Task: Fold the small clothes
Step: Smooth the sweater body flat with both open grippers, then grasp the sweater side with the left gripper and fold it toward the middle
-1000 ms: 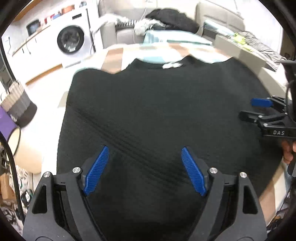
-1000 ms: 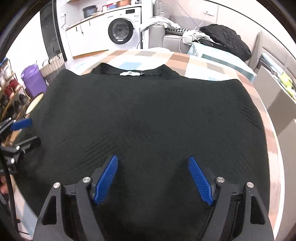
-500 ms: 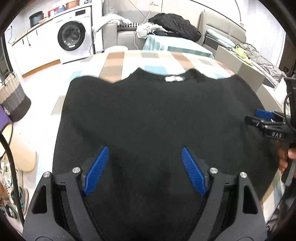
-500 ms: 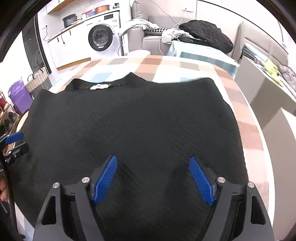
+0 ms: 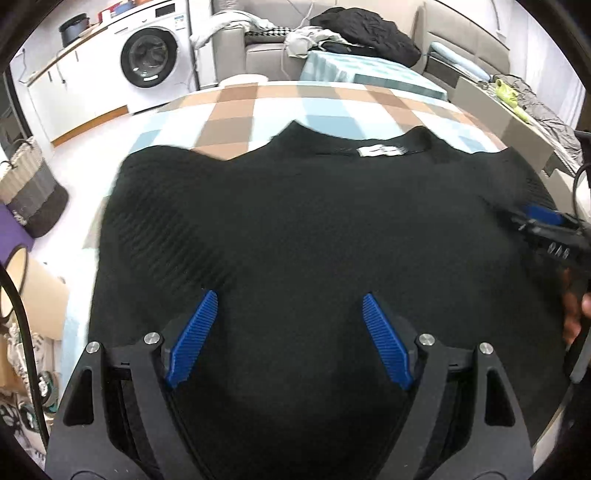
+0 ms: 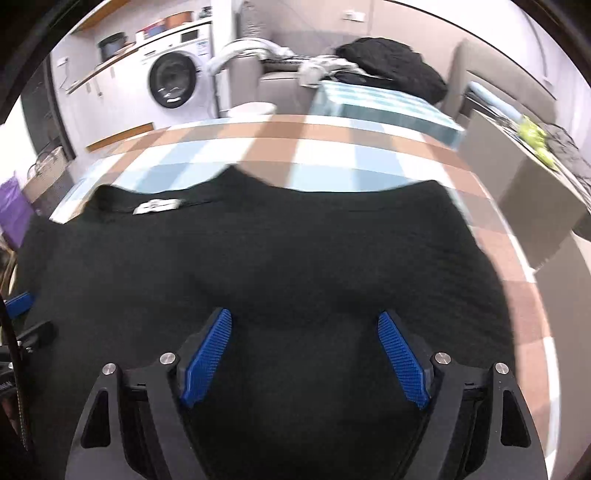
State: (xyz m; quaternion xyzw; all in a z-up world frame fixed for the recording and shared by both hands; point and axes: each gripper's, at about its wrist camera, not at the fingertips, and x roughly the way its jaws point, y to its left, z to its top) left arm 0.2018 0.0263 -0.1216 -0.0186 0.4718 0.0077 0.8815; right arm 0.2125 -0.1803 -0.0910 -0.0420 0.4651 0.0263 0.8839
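A lived-in home is seen: a washing machine set under a counter, a grey sofa heaped with clothes, a checked tablecloth spread out.

One sweater — two grippers.

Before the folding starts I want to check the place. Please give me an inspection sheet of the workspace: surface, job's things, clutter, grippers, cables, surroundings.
Surface: checked tablecloth in brown, blue and white; far part bare.
Job's things: one black sweater spread flat, white neck label at the far edge, not yet folded.
Clutter: nothing seen on the cloth besides the sweater.
Grippers: left gripper and right gripper both open above the sweater, nothing between the pads.
Cables: a black cable at the left edge of the left view.
Surroundings: washing machine, sofa with dark clothes, basket on the floor.
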